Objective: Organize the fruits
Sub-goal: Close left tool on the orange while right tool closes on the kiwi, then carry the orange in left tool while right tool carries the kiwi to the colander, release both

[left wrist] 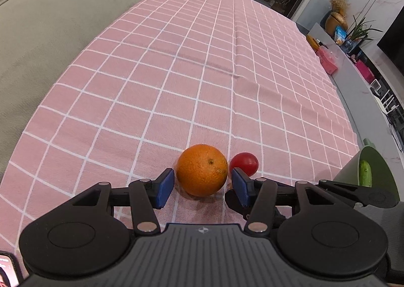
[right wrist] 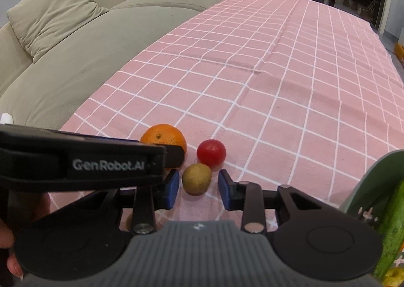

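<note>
An orange lies on the pink checked tablecloth, with a small red tomato just right of it. My left gripper is open, its blue pads on either side of the orange's near half, not touching it. In the right wrist view a brown kiwi lies in front of the tomato and the orange. My right gripper is open with the kiwi between its fingertips. The left gripper's black body crosses that view and hides part of the orange.
A green bowl holding a green cucumber stands at the right table edge; it also shows in the right wrist view. A grey sofa runs along the table's left side. A shelf with clutter lies beyond the right edge.
</note>
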{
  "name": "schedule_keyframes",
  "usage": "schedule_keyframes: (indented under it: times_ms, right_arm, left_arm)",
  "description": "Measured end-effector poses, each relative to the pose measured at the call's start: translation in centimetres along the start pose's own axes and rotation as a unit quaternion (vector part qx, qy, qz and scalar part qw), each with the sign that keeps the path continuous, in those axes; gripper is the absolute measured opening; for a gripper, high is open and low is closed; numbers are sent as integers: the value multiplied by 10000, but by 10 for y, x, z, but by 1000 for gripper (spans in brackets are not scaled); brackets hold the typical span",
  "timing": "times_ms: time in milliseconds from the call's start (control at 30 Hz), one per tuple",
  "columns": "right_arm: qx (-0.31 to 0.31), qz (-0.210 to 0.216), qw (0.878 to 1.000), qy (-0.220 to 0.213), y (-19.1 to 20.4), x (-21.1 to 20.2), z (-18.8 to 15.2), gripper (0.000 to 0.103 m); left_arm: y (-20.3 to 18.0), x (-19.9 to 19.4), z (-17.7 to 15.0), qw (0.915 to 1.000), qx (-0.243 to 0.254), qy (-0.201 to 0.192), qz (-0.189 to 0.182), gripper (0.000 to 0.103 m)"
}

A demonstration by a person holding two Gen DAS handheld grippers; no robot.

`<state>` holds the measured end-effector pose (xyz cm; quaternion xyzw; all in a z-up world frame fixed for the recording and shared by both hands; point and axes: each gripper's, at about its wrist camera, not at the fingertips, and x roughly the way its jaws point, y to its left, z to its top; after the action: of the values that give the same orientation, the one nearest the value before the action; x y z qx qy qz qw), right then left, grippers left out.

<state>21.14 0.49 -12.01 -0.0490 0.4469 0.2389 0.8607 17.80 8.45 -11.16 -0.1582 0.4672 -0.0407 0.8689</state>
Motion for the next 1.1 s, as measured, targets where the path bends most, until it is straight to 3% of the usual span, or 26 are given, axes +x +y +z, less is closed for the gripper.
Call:
schedule_keyframes:
  times_ms: [100, 133, 600, 1100]
  right_arm:
    - [21, 37, 10000, 35, -1, 2, 1, 23]
    - [30, 58, 10000, 46, -1, 3, 1, 22]
    - [-55, 24, 10000, 1, 3, -13, 0, 22]
    - [-128, -86, 9990, -427, 6, -87, -9, 22]
  left_arm:
    - [-3, 3, 0, 10000, 22, -9, 37, 61]
    - [-3, 3, 0, 10000, 44, -23, 36, 56]
    - [-9, -9, 3, 9998, 152, -125, 95, 50]
    - [-33, -62, -4, 9989, 288, -317, -193, 50]
